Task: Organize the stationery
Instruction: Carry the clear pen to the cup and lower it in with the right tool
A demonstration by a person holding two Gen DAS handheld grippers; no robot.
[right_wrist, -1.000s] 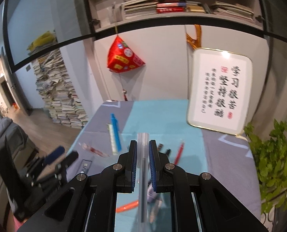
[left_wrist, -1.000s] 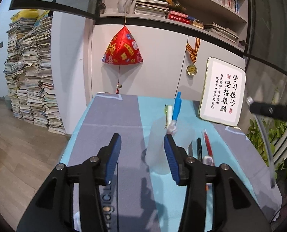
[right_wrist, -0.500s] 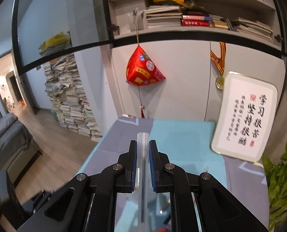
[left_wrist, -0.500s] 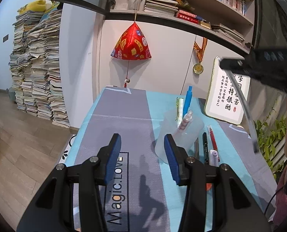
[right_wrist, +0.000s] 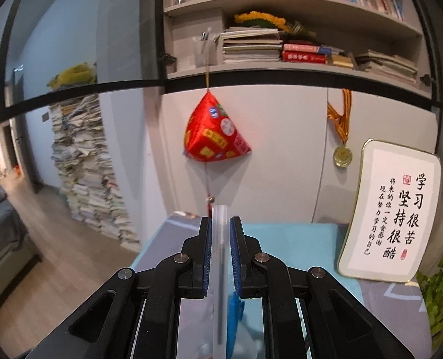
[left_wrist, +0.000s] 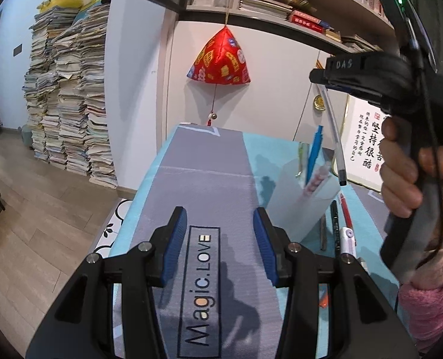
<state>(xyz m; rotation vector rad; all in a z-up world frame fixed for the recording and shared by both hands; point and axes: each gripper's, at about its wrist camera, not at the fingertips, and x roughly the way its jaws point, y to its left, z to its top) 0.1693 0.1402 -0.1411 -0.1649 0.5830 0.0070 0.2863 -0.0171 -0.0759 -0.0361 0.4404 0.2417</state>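
Both tongs unchanged: right (right_wrist: 220,240) clamps clear pen (right_wrist: 220,269), now above holder (left_wrist: 299,200); left (left_wrist: 220,239) apart.

Clear pen (right_wrist: 220,257) between my blue-padded right jaws; blue pen (left_wrist: 314,152) in frosted cup (left_wrist: 303,206) right of my left jaws; grey-and-teal table (left_wrist: 203,161) mat; red ornament (left_wrist: 220,59) ahead.

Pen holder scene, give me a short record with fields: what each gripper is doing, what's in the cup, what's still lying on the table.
right gripper: shut on a clear pen, which hangs tip down above the cup
left gripper: open, nothing between the pads, over the grey mat
pen cup: translucent, upright on the mat's right edge
in the cup: blue pen, plus at least two more items
loose on the table: black pen, red pen, a white item with purple dots
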